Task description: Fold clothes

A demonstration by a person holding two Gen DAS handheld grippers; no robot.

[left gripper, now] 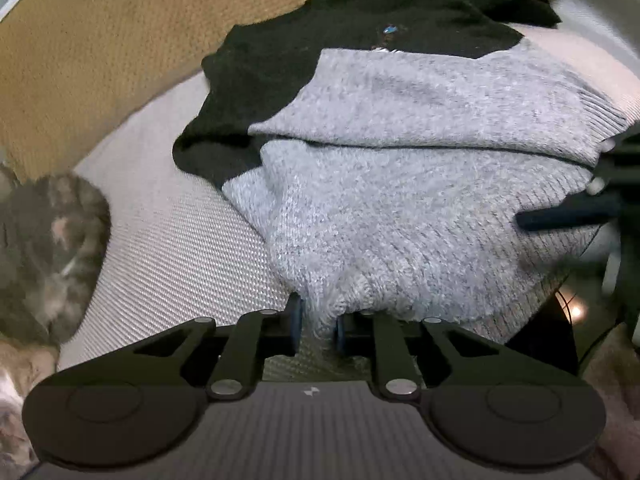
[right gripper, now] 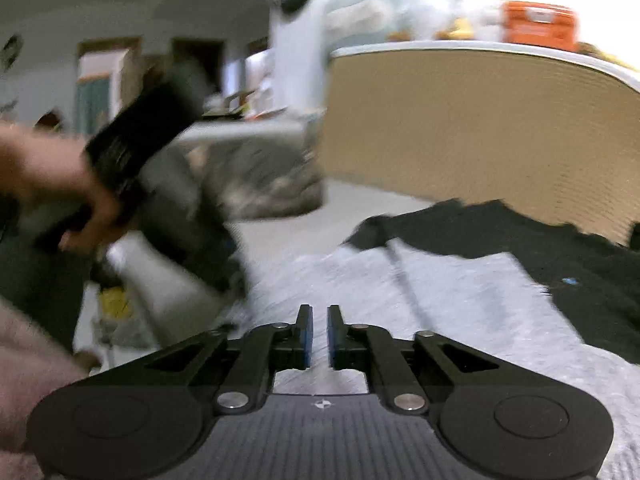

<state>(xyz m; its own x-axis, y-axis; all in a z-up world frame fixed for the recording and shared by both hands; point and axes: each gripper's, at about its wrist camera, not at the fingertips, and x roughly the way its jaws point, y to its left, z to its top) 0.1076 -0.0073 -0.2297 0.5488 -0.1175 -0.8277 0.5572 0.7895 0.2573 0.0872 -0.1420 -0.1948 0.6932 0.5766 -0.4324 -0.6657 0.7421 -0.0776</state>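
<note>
on the white cushion [left gripper: 168, 240], left fingers [left gripper: 316, 322] pinch the grey sweater [left gripper: 400, 200]; right fingers [right gripper: 319, 336] nearly closed, empty; no readable writing.

The sweater [left gripper: 400, 184] lies on the bed [left gripper: 168, 248], one part folded over on top of the rest. Behind the sweater — at the bed's far edge — stands the headboard [left gripper: 100, 60]. Left of the sweater, well apart, a cat [left gripper: 44, 256] lies on the bed.

A tan headboard [right gripper: 460, 128] stands at twelve o'clock, doorways [right gripper: 108, 80] at ten, bright window light at one.
</note>
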